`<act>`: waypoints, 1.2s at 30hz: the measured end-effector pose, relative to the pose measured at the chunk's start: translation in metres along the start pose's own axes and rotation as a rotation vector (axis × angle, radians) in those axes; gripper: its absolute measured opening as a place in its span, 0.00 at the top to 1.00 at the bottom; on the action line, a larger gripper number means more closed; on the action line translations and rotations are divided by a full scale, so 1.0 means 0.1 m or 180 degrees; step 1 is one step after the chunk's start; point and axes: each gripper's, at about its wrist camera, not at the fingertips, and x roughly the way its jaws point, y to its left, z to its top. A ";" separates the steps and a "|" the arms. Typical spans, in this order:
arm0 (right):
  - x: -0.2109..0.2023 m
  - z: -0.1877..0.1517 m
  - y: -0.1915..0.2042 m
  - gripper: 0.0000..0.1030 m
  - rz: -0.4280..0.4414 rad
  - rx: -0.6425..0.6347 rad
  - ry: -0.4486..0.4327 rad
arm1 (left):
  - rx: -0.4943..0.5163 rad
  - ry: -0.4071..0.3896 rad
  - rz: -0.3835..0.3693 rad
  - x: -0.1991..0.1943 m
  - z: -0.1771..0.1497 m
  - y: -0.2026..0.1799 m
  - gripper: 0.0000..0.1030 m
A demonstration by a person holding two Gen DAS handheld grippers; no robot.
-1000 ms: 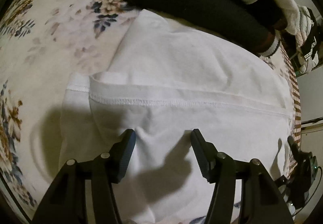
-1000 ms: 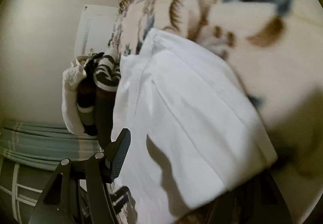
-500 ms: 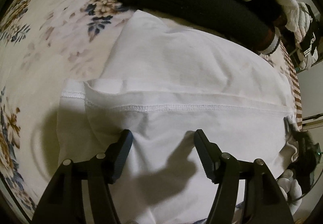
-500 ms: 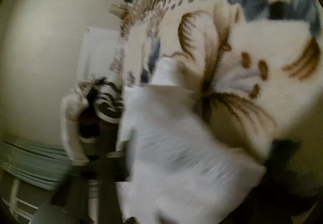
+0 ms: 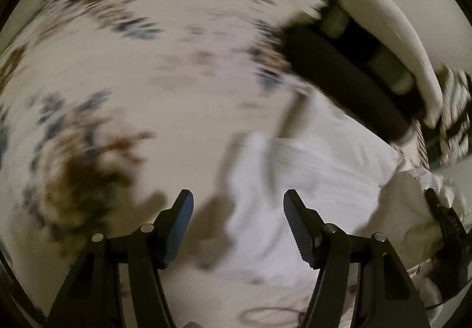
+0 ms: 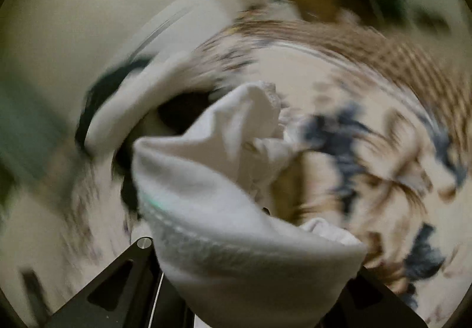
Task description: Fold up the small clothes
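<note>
The left gripper [image 5: 238, 218] hangs with its jaws spread wide, nothing between them. The right gripper [image 6: 259, 277] has its jaws hidden under white cloth [image 6: 236, 224] bunched over them; their spacing cannot be told.

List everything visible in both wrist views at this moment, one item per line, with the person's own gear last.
white garment: one, white, lying on the blanket ahead of the left gripper; its right edge is bunched up and fills the right wrist view.
floral blanket: one, cream with brown and blue flowers, under everything.
dark rolled clothes: count unclear through blur, black with grey bands, upper right of the left view, beyond the garment.
white folded item: one, white, behind the dark clothes.
black-and-white patterned cloth: one, far right edge.
left gripper: one, black, open, over the garment's left part.
right gripper: one, black, fingertips hidden under the white cloth; the jaws cannot be read.
</note>
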 end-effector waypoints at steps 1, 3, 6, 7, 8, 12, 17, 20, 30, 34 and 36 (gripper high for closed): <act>0.03 -0.08 0.21 0.92 -0.0034 -0.0244 0.0036 | -0.0098 -0.0012 0.0045 -0.05 -0.02 0.14 0.40; 0.21 -0.35 0.86 0.92 -0.0038 -0.0941 0.0181 | -0.0256 -0.0035 0.0137 -0.12 -0.08 0.40 0.40; 0.49 -0.98 1.59 0.92 -0.0043 -0.1837 0.0402 | -0.0447 -0.0007 0.0308 -0.14 -0.21 0.75 0.40; 0.62 -1.27 1.81 0.92 -0.0093 -0.2209 0.0517 | -0.0510 0.0019 0.0360 -0.12 -0.26 0.84 0.40; 0.72 -1.51 1.94 0.91 -0.0137 -0.2468 0.0677 | -0.0592 0.0052 0.0387 -0.12 -0.30 0.97 0.40; 0.85 -2.00 2.17 0.56 -0.0307 -0.3017 0.1074 | -0.0838 0.0044 0.0417 -0.18 -0.41 1.22 0.40; 0.39 -1.40 1.83 0.05 0.0738 -0.1852 0.1854 | -0.1008 0.0046 0.0171 -0.26 -0.48 1.13 0.40; 0.21 -1.04 1.57 0.05 0.0682 -0.1416 0.1953 | -0.1017 0.0016 -0.0112 -0.26 -0.43 0.81 0.40; 0.96 -0.05 0.61 0.05 0.0461 -0.0897 0.2025 | -0.1329 0.0216 -0.0232 0.67 -0.52 0.01 0.40; 1.54 0.11 0.53 0.05 0.0782 -0.0812 0.2275 | -0.1867 -0.0008 -0.0307 0.71 -0.63 0.20 0.40; 1.82 0.14 0.56 0.05 0.0915 -0.0865 0.2402 | -0.2044 -0.0058 -0.0297 0.58 -0.66 0.21 0.40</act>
